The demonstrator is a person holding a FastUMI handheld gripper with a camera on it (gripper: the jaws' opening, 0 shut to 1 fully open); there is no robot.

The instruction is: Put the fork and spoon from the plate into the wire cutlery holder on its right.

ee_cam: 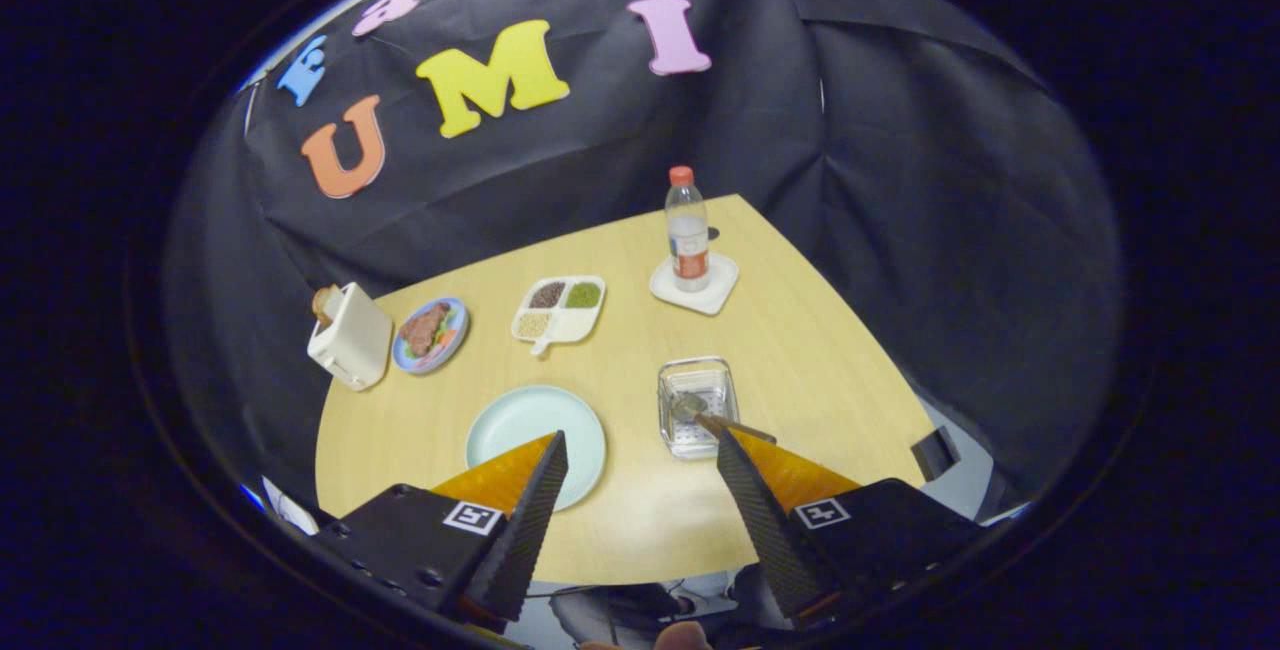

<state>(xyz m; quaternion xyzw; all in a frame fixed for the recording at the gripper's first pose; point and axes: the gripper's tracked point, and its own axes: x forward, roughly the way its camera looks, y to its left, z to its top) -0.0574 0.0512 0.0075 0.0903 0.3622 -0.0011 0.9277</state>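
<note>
A pale green plate [530,422] lies on the wooden table just beyond my left finger, with nothing visible on the part that shows. To its right stands the wire cutlery holder [697,406], close ahead of my right finger. A spoon-like utensil [700,412] leans in the holder, its handle slanting toward my right fingertip. My gripper [641,443] hovers above the table's near side, open, with only bare tabletop between the fingers.
Farther back on the table [800,350] stand a water bottle [687,230] on a white coaster [695,285], a divided dish of grains [559,309], a plate of food [430,332] and a white toaster [350,335]. Black cloth walls surround the table.
</note>
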